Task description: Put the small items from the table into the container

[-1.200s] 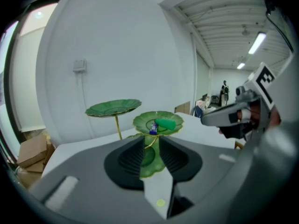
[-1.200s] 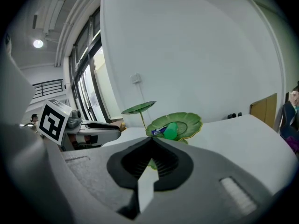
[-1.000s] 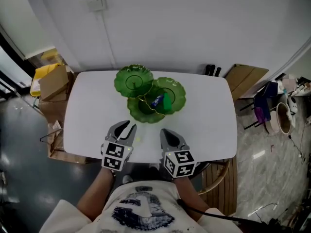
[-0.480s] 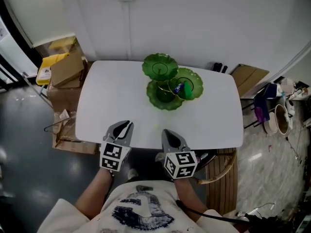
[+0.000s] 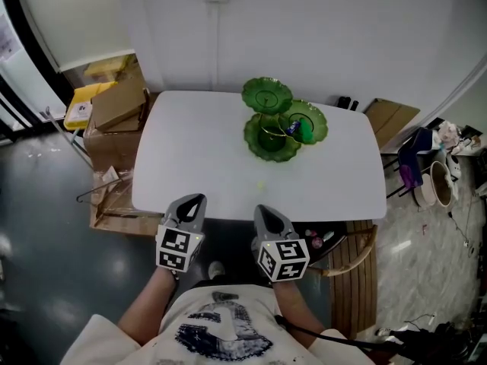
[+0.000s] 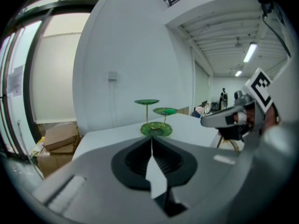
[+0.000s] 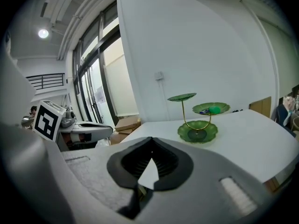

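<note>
A green three-dish stand (image 5: 268, 135) on a gold stem stands at the far middle of the white table (image 5: 190, 158). Its right dish (image 5: 318, 124) holds a green piece (image 5: 304, 130) and a blue piece (image 5: 292, 127). One small yellow-green item (image 5: 261, 184) lies on the table in front of the stand. My left gripper (image 5: 195, 198) and right gripper (image 5: 261, 208) hang side by side off the table's near edge, both shut and empty. The left gripper view has the stand (image 6: 152, 120) far ahead, and so does the right gripper view, stand (image 7: 197, 120).
Cardboard boxes (image 5: 118, 105) and a yellow bag (image 5: 80, 106) sit on the floor left of the table. A wooden chair (image 5: 351, 251) stands at the near right corner. A flat cardboard sheet (image 5: 392, 116) and clutter lie to the right.
Both grippers have drawn back from over the table to beyond its near edge. The left jaws have closed with nothing in them. The stand now looks farther away.
</note>
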`<state>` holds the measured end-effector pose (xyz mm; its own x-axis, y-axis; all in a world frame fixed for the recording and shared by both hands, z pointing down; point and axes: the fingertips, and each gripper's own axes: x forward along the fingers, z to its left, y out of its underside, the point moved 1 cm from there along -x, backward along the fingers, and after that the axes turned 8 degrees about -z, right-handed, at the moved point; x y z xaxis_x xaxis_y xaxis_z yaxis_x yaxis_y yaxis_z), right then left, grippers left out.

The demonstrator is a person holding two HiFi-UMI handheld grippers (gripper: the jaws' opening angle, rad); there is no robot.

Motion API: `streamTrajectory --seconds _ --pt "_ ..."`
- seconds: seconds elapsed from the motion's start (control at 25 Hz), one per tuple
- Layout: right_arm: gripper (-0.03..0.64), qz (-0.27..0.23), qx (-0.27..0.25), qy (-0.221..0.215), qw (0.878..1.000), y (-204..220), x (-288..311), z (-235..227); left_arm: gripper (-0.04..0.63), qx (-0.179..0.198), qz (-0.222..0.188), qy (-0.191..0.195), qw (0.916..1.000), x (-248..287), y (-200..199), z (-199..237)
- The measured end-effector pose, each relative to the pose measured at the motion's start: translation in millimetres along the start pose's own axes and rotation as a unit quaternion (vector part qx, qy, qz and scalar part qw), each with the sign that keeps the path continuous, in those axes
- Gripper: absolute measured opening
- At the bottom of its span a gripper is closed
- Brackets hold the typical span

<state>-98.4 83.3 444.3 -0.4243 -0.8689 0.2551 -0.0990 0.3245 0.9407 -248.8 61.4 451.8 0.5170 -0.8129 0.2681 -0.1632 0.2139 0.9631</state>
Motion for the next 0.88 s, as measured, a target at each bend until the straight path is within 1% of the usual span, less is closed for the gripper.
streamTrajectory --seconds 0.16,0.32,0.64,0.88 --pt "-0.002 -0.006 0.001 0.009 1.0 5 -6 14 -0.009 0.004 0.0 0.007 1.0 -15 6 2" --pt "-0.002 -0.007 0.0 0.016 1.0 9 -14 21 -0.01 0.001 -0.002 0.014 0.9999 -22 9 0" --pt "0.0 -0.007 -0.002 0.031 1.0 9 -19 17 -0.011 0.011 -0.017 0.034 0.9992 -18 5 -10" --pt "0.0 -0.006 -0.002 0.031 1.0 9 -16 14 -0.011 0.01 -0.017 0.047 0.9987 -13 5 -14"
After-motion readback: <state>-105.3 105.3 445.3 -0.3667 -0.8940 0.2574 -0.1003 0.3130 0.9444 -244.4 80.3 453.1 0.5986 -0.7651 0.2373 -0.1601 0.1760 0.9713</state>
